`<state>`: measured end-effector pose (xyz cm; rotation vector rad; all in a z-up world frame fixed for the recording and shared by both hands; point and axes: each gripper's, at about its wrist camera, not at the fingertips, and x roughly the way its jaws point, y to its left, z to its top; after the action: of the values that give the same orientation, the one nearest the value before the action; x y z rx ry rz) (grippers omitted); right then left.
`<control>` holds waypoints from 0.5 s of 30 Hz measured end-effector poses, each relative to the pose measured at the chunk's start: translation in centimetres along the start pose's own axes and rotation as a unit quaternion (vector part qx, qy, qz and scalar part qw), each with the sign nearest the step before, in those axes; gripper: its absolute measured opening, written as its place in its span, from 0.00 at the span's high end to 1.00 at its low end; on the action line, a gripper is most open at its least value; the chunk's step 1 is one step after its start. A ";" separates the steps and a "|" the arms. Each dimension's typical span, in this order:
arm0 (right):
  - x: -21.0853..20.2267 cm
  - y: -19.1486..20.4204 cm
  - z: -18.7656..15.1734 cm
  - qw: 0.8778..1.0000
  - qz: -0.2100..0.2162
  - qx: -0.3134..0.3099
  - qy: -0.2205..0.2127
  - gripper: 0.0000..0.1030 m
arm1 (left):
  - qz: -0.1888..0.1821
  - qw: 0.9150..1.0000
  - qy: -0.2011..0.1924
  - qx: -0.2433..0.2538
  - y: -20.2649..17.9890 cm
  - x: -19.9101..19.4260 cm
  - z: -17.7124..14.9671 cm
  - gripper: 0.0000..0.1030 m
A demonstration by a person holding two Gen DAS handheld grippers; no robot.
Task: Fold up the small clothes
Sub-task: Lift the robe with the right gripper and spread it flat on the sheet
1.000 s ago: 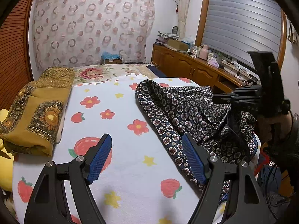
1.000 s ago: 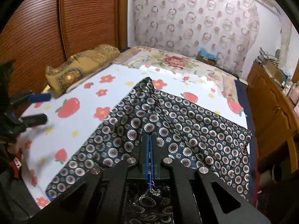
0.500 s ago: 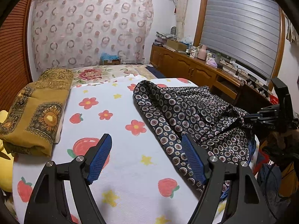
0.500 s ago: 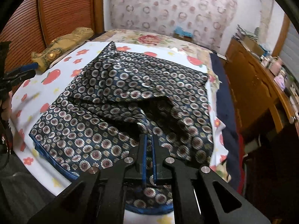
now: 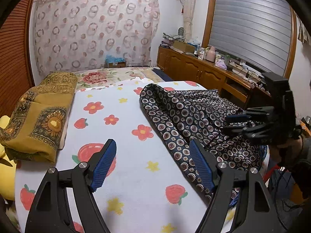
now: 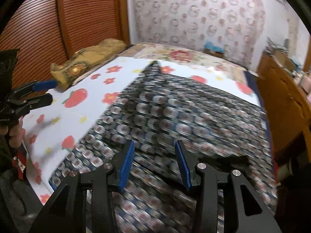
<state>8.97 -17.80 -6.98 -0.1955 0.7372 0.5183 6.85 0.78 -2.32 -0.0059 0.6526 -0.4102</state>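
Note:
A dark navy garment with small round medallions lies spread on the right half of the bed; it fills the middle of the blurred right wrist view. My left gripper is open and empty, low over the white fruit-and-flower sheet, its right finger at the garment's near edge. My right gripper is open and empty just above the garment's near part. It shows in the left wrist view over the garment's right side. The left gripper shows in the right wrist view at the left.
A folded mustard blanket lies along the bed's left side by the wooden wardrobe. A wooden cabinet with clutter stands right of the bed. A floral bedspread and a curtain are at the far end.
My right gripper has opened and let go of the garment, which has dropped flat. It has lifted slightly and swung left. My left gripper has barely moved.

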 end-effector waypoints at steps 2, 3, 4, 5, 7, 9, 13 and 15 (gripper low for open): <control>2.1 0.5 0.6 1.000 0.005 -0.007 0.019 0.57 | 0.000 1.000 0.000 -0.001 0.1 0.0 -0.1 0.24; 3.0 0.6 0.8 1.000 0.003 -0.011 0.029 0.57 | 0.000 1.000 0.000 -0.001 0.2 0.0 -0.1 0.24; 4.2 0.6 1.1 0.999 -0.006 -0.016 0.041 0.57 | 0.000 1.000 0.000 -0.002 0.2 -0.1 -0.2 0.24; 5.3 0.4 1.3 0.998 -0.016 -0.016 0.052 0.57 | -0.001 1.000 -0.001 -0.003 0.3 -0.1 -0.2 0.24; 6.6 0.2 1.2 0.998 -0.019 -0.011 0.061 0.57 | -0.001 1.000 -0.001 -0.004 0.4 -0.2 -0.3 0.24; 7.1 0.3 1.3 0.998 -0.021 -0.012 0.055 0.57 | -0.001 1.000 -0.002 -0.007 0.6 -0.3 -0.4 0.24; 6.6 1.2 1.1 0.998 -0.025 -0.032 0.053 0.96 | -0.002 1.000 -0.001 -0.010 0.7 -0.1 -0.5 0.24; 6.3 1.2 1.2 0.998 -0.022 -0.038 0.054 0.98 | -0.002 1.000 -0.001 -0.009 0.8 -0.1 -0.5 0.24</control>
<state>13.00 -13.99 -10.42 -0.3117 0.8178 0.4978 6.75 1.59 -2.77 -0.0254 0.6553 -0.4084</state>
